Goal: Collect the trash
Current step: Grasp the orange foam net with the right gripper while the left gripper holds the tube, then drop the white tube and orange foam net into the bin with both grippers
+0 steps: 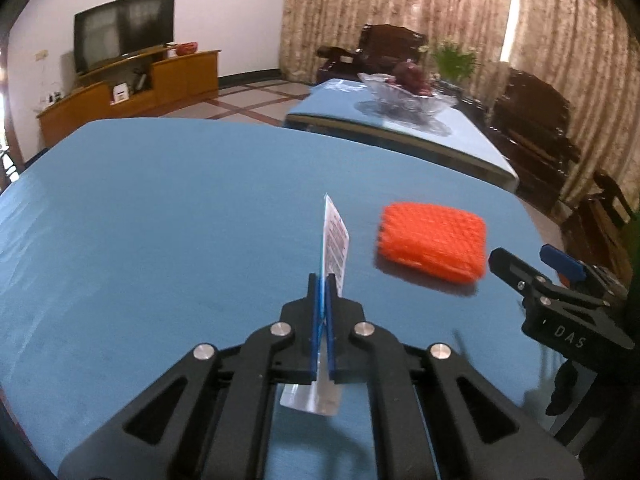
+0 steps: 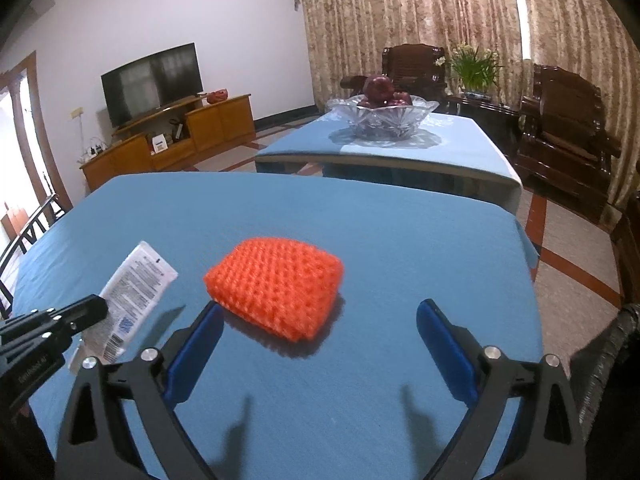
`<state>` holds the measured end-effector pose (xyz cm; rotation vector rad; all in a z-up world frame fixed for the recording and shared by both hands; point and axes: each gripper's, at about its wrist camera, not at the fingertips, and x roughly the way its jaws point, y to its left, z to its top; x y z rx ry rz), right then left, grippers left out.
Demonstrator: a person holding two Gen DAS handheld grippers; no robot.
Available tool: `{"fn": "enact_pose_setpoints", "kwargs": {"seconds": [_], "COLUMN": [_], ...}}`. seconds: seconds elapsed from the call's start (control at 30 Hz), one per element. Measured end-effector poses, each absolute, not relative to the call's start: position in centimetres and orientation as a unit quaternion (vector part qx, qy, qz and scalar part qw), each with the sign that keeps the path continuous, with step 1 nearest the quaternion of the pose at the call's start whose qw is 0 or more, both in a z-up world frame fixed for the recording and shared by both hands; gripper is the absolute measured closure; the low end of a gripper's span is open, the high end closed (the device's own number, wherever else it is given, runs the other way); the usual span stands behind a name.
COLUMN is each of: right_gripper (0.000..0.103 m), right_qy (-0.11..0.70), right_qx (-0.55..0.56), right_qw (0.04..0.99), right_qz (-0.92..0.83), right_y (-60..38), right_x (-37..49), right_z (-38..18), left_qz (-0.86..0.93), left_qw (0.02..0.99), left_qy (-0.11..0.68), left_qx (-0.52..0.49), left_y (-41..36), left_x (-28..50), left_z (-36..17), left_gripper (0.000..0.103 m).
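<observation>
Two hand-held grippers: left (image 1: 322,280) clamps wrapper (image 1: 335,240), edge-up, pointing forward; right (image 2: 320,320) wide, empty.

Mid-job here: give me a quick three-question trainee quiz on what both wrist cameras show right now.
1. True or false: the left gripper is shut on the white packet.
2. Which stands open beside the orange foam net? A) left gripper B) right gripper C) neither
3. Fill in: the glass bowl on the far table holds dark red ____.

Key: 1 true. 2 B; its fingers do not yet touch the net, which lies on the blue tablecloth. 3 fruit.
</observation>
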<state>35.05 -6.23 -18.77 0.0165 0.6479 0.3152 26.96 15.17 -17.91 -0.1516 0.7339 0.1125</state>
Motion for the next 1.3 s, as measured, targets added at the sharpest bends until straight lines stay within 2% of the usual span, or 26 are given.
{"fn": "enact_pose_setpoints", "kwargs": {"seconds": [0.23,0.33,0.37,0.43,0.5,0.57,1.3], "right_gripper": [0.019,0.030,0.044,0.053,0.074,0.079,0.081], "right_qy": [0.337,0.371,0.384,0.391,0.377,0.367,0.289], "right_qx": [-0.014,-0.010,-0.008,-0.005,-0.010,-0.023,0.006], "right_qw": [0.928,0.914,0.907,0.901,0.905,0.908,0.941], "right_qz": [0.155,0.164,0.174,0.189,0.198,0.203,0.175], "right_y": [-3.9,-3.5,-3.4,-3.3,-3.2,-3.2,-10.2], "right_x": [37.3,38.6,38.9,39.0,38.4,37.8,30.1], "right_z": [-19.9,-20.8,-21.2,-21.4,-21.0,-20.5,-10.5], "left_qz": [0.070,0.072,0.073,0.074,0.075,0.073,0.024], "left_qw": [0.929,0.926,0.925,0.924,0.923,0.924,0.946], "left_qy": [0.358,0.363,0.365,0.369,0.369,0.368,0.319], "left_qx": [-0.065,-0.069,-0.070,-0.074,-0.077,-0.078,-0.058], "left_y": [15.9,16.2,16.2,16.4,16.5,16.4,10.5], "left_x": [27.8,28.0,28.0,27.9,27.8,27.6,24.3], "left_z": [-18.4,-19.0,-19.2,-19.6,-19.7,-19.6,-11.5], "left_gripper": [0.101,0.101,0.101,0.101,0.101,0.101,0.101]}}
